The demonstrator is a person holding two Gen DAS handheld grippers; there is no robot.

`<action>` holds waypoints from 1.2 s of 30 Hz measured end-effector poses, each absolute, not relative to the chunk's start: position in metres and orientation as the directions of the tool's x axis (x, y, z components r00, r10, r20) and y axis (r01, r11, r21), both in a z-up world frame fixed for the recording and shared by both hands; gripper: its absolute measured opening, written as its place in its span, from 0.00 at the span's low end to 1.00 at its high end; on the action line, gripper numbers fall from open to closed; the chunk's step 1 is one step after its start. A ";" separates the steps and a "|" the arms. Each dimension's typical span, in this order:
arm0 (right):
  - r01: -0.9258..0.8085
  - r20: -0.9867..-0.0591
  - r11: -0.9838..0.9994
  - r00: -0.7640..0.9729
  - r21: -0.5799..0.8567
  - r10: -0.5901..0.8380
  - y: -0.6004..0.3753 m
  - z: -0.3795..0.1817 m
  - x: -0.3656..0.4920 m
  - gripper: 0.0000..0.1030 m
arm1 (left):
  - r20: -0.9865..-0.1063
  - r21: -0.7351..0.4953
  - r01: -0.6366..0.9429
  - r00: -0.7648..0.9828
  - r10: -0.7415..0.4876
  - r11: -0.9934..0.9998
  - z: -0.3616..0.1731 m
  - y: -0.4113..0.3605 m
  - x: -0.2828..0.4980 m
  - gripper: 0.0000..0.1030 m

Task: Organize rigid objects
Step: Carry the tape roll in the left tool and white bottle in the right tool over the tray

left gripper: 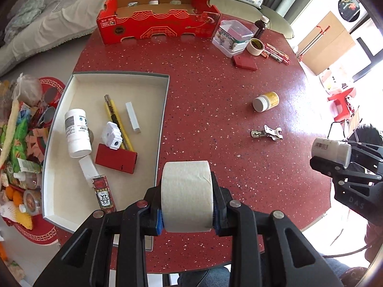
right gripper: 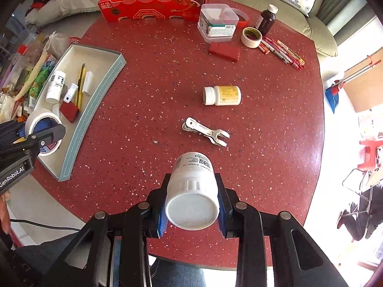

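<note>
My left gripper (left gripper: pixel 188 211) is shut on a roll of white tape (left gripper: pixel 186 193), held above the red table just right of the grey-rimmed tray (left gripper: pixel 165 100). The tray holds a white bottle (left gripper: pixel 77 132), a yellow utility knife (left gripper: pixel 117 119), a red case (left gripper: pixel 116 158) and other small items. My right gripper (right gripper: pixel 191 211) is shut on a white bottle (right gripper: pixel 192 191), held over the table's near edge. The right gripper also shows in the left wrist view (left gripper: pixel 335 160). A yellow-labelled bottle (right gripper: pixel 222 95) and a metal clip (right gripper: pixel 205 131) lie on the table.
A red cardboard box (left gripper: pixel 158 21) stands at the back. A clear plastic container (right gripper: pixel 217 22), a tape roll (right gripper: pixel 251 37), a dark bottle (right gripper: pixel 265 20), pens (right gripper: pixel 283 51) and a red case (right gripper: pixel 223 51) lie at the back right. Cluttered goods sit left of the tray.
</note>
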State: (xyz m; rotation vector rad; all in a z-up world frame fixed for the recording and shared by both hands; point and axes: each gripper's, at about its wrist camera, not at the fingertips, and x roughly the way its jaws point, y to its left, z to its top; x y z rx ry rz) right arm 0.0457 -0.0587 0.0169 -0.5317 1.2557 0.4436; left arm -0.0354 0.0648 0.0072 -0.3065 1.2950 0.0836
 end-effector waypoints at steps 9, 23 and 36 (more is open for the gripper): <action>-0.702 -0.961 0.693 0.274 -0.167 0.046 0.002 0.031 0.032 0.32 | -0.947 -0.214 -0.338 0.303 -0.109 0.917 0.001 0.103 -0.062 0.31; -0.844 -0.965 0.511 0.243 -0.161 0.098 0.089 0.030 0.001 0.32 | -0.946 -0.221 -0.449 0.316 -0.077 0.866 -0.004 0.143 -0.095 0.31; -0.877 -0.972 0.461 0.206 -0.132 0.113 0.118 0.023 -0.009 0.33 | -0.949 -0.220 -0.461 0.304 -0.080 0.860 -0.007 0.144 -0.097 0.31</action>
